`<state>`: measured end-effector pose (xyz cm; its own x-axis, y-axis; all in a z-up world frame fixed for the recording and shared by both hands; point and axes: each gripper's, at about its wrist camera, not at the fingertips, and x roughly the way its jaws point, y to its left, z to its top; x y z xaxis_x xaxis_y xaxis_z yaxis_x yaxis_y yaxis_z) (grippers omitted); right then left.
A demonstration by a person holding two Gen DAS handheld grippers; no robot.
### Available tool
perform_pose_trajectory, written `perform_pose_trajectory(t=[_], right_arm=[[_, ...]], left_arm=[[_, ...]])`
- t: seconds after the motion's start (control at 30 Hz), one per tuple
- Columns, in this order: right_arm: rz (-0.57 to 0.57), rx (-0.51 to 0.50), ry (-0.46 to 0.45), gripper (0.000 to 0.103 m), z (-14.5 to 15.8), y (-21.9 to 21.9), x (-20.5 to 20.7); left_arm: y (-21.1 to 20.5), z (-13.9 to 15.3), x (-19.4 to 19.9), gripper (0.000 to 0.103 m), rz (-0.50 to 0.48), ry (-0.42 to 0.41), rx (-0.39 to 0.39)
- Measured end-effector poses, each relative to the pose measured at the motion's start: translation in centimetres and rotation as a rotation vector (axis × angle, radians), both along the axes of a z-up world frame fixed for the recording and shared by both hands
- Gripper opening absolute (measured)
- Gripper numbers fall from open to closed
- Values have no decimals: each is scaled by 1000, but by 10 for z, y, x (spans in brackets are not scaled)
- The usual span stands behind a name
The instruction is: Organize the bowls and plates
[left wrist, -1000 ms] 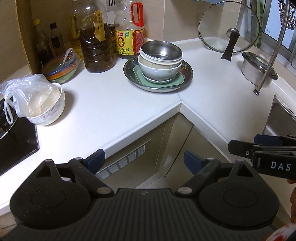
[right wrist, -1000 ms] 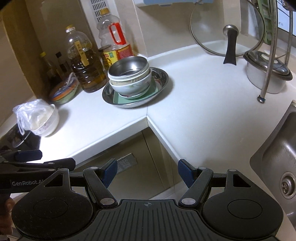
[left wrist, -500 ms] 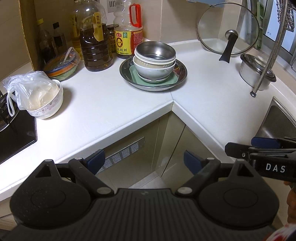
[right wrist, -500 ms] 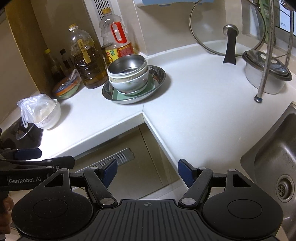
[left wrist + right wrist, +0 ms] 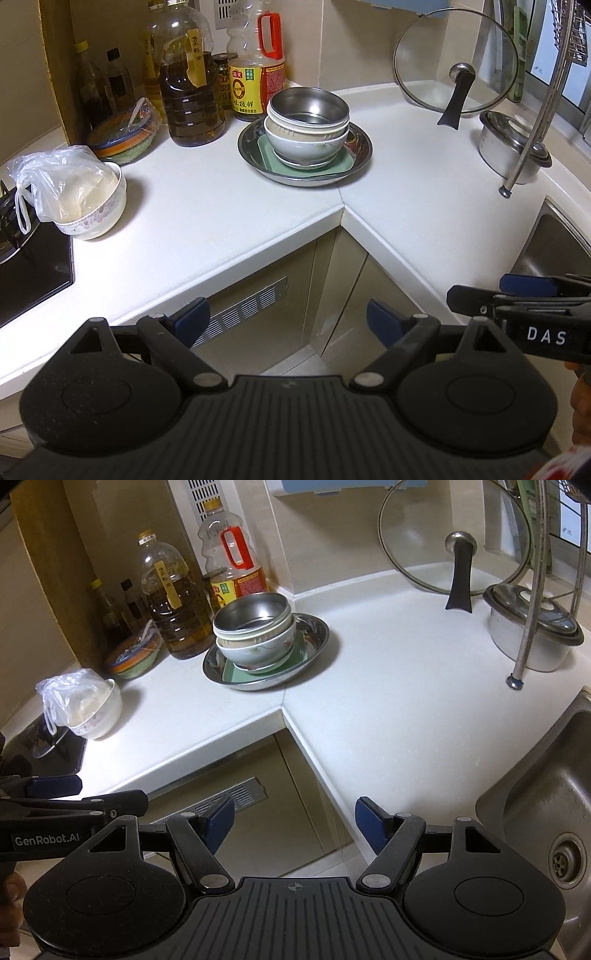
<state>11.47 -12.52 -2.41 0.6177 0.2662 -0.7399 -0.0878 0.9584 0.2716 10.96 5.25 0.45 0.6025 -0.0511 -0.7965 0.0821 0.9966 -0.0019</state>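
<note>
Since a second ago, both wrist views sit slightly farther back from the counter corner, with the dish stack a little higher in frame and more of the cabinet front showing below the edge. Both grippers hover off the white countertop (image 5: 207, 199), over the cabinet doors at the inside corner. Left gripper (image 5: 287, 320) has its blue-padded fingers spread apart with nothing between them; right gripper (image 5: 294, 822) is likewise spread wide and empty. Each gripper shows at the edge of the other's view.

Well ahead of both, near the back wall, a steel plate (image 5: 360, 147) rests on the countertop. A green square dish (image 5: 341, 164) lies in it, a white ceramic bowl (image 5: 306, 146) sits on the dish, and a steel bowl (image 5: 308, 107) is nested at the top of the stack. Just behind the stack stand a dark oil bottle (image 5: 190, 92) and a red-handled sauce bottle (image 5: 256, 74). At left, a floral bowl (image 5: 99, 218) holding a plastic bag sits near the black cooktop (image 5: 33, 280). At right, a glass lid (image 5: 456, 61) leans against the wall beside a covered steel pot (image 5: 511, 147), and the sink (image 5: 546, 812) opens at the far right.
</note>
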Motion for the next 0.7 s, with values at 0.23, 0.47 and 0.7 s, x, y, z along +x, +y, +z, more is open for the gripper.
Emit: perform_pose_trajectory(t=[0.23, 0.47, 0.7], right_arm=[[-1, -2, 1, 72, 0, 0, 1], [0, -3, 1, 72, 1, -1, 1], [0, -4, 1, 72, 0, -2, 1]], left_arm=[[0, 0, 0, 91, 0, 0, -1], [1, 0, 1, 91, 0, -1, -1], [2, 2, 0, 91, -5, -4, -4]])
